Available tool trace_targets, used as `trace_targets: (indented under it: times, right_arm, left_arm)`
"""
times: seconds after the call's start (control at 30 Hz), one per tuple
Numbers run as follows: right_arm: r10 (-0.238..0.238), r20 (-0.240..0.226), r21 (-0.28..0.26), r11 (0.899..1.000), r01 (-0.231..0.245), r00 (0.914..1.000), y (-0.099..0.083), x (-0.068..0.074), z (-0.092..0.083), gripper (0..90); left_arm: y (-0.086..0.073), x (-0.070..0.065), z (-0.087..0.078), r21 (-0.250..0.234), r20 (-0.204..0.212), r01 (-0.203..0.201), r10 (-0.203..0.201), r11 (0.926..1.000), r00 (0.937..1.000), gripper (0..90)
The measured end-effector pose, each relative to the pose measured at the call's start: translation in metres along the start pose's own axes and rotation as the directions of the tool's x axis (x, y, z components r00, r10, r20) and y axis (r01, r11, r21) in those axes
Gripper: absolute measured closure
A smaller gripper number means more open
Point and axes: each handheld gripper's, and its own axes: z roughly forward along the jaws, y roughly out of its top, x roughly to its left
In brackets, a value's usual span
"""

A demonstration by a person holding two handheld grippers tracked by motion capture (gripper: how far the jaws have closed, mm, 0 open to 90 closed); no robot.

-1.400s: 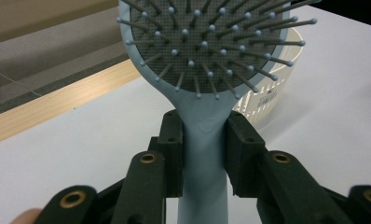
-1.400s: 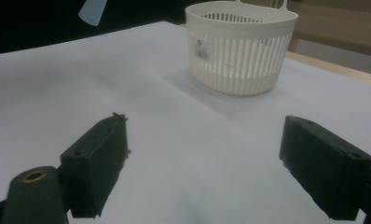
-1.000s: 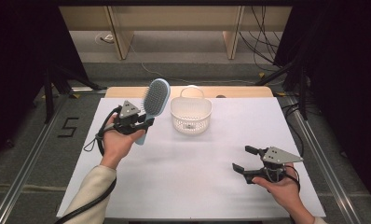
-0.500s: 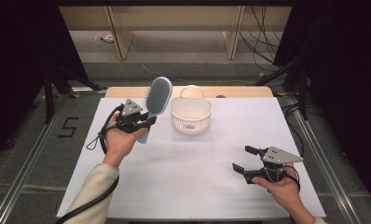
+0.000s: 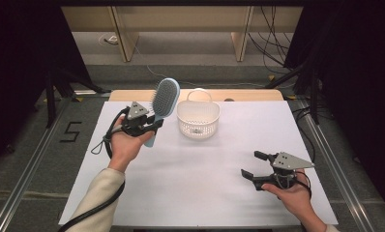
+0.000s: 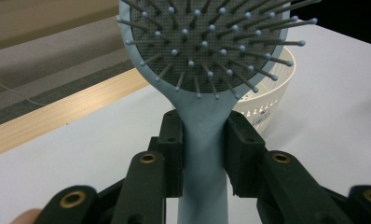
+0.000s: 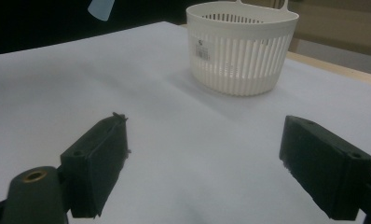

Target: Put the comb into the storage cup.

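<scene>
A pale blue hairbrush (image 5: 162, 102) with a grey bristle pad is held up off the table, head tilted toward the basket. My left gripper (image 5: 151, 124) is shut on its handle; in the left gripper view both jaws press the handle (image 6: 203, 154) just under the bristled head (image 6: 207, 42). A white slotted basket (image 5: 198, 118) stands on the white table sheet (image 5: 195, 179), just right of the brush. My right gripper (image 5: 250, 165) rests low at the front right, jaws wide apart with nothing between them, and in its own view (image 7: 204, 158) it faces the basket (image 7: 242, 46).
The table's wooden far edge (image 5: 248, 94) runs behind the basket. Metal rails (image 5: 326, 154) flank the table on both sides. A floor mark reading 5 (image 5: 71, 131) lies to the left. Cables (image 5: 273, 43) hang at the back right.
</scene>
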Motion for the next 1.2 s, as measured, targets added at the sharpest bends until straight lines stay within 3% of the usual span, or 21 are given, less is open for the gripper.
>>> trace_targets:
  times: [1.2]
  right_arm:
    - [0.004, -0.002, 0.002, 1.000, -0.004, 1.0000, -0.0002, -0.0001, 0.0000, 16.4]
  left_arm:
    - [0.0083, -0.0073, 0.0071, -0.012, 0.022, -0.006, 0.006, 0.9999, 0.9997, 70.0]
